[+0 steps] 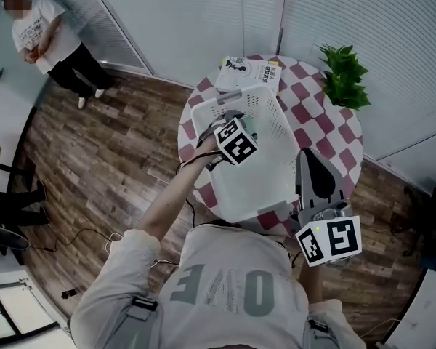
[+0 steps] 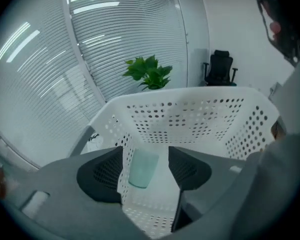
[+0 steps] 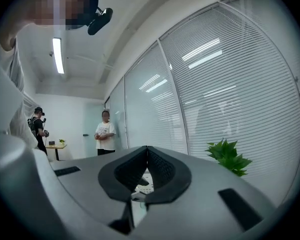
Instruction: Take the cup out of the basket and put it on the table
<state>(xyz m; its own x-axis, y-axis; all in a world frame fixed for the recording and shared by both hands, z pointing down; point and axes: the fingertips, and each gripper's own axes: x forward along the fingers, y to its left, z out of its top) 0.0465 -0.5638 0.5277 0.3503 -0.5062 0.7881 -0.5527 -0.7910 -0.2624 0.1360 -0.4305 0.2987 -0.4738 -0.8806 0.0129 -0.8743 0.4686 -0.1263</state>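
On the far left of the head view, a person in a white shirt stands on the wood floor, well apart from the round checkered table. The white perforated basket sits on that table, with a printed booklet just beyond its far rim. The left gripper reaches down into the basket. Its fingers are spread wide and grip nothing. In the left gripper view the pale green cup shows in the gap between them, low in the basket beside the left perforated wall — whether either finger touches it cannot be told. Further right, a green plant stands at the table's far edge. The right gripper hangs at the near right edge of the table, outside the basket — its fingers meet at the tips with nothing between them.
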